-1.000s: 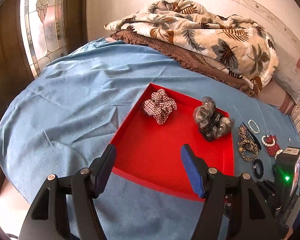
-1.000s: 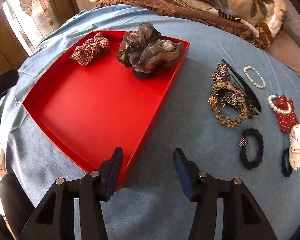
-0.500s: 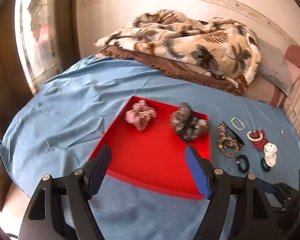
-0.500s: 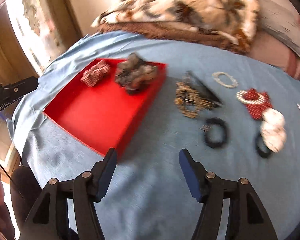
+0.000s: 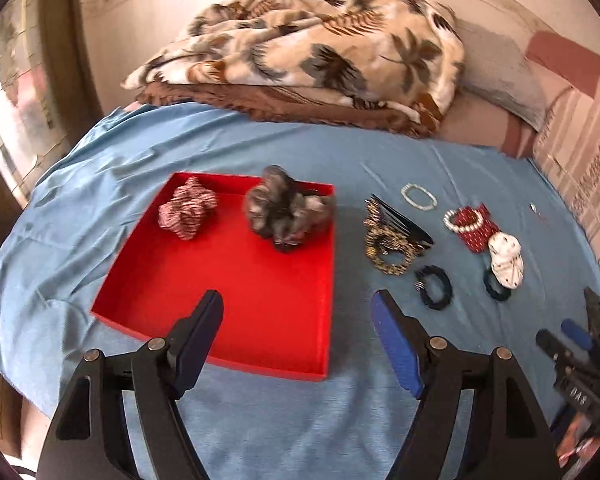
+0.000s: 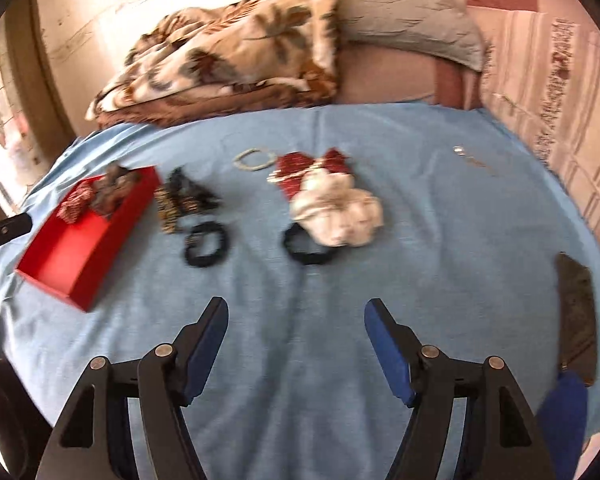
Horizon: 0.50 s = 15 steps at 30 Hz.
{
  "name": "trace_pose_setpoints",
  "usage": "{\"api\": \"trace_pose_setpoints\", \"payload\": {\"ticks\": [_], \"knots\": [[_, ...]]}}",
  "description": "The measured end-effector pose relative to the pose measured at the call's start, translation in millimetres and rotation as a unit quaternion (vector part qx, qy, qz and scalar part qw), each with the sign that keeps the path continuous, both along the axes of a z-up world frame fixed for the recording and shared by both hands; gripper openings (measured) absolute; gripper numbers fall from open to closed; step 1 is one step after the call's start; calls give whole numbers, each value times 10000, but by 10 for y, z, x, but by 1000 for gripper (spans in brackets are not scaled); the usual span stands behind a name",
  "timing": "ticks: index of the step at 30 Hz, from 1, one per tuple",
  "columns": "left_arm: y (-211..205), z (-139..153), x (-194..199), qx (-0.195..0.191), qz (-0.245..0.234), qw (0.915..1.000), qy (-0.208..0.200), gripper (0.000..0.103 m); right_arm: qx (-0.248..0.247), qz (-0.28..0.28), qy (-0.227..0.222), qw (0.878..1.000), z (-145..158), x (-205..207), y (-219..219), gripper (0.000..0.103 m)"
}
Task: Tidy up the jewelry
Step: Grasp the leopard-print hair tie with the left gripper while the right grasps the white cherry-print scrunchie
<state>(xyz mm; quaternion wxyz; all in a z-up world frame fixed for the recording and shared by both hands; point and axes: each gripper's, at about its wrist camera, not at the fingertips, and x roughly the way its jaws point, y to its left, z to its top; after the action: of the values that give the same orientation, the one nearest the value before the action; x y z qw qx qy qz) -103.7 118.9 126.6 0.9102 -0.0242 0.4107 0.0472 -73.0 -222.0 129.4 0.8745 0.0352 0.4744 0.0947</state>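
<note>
A red tray [image 5: 236, 304] [image 6: 60, 264] lies on the blue cloth, holding a plaid scrunchie [image 5: 188, 213] and a grey scrunchie [image 5: 286, 208]. Right of it lie a gold beaded piece with a black comb [image 5: 392, 240], a pearl bracelet [image 5: 419, 197], a red pouch with pearls [image 5: 470, 224], a white scrunchie [image 5: 506, 258] [image 6: 338, 208] and two dark hair ties [image 5: 434, 292] [image 6: 206, 244]. My left gripper [image 5: 298, 314] is open above the tray's near edge. My right gripper [image 6: 296, 320], its jaws still opening, is empty over bare cloth short of the white scrunchie.
A leaf-print blanket [image 5: 312, 52] and a grey pillow [image 6: 408, 20] are piled at the back against the wall. A dark flat object [image 6: 576, 304] lies at the right edge of the cloth. A window [image 5: 16, 92] is at the left.
Both grippers pulled back and swung right, so the tray looks smaller and further left. Both sets of jaws widened. The right view now faces the loose pieces instead of the tray.
</note>
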Motion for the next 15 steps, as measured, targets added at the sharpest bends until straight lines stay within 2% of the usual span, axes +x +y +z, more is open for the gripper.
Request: {"api": "trace_pose_setpoints", "payload": {"ticks": [3,10,15], "knots": [[-118,-30,105,17,-136,9999,97,75,-45,-141,-16,9999,-59,59,-148,75],[-395,-143,578,-484,-358,9974,385,75,-32,-200,-113,9997,-208,368,-254,75],[-586,-305,946,-682,-453,9951,557,75,24,-281,-204,9994,-320,665,-322,75]]}}
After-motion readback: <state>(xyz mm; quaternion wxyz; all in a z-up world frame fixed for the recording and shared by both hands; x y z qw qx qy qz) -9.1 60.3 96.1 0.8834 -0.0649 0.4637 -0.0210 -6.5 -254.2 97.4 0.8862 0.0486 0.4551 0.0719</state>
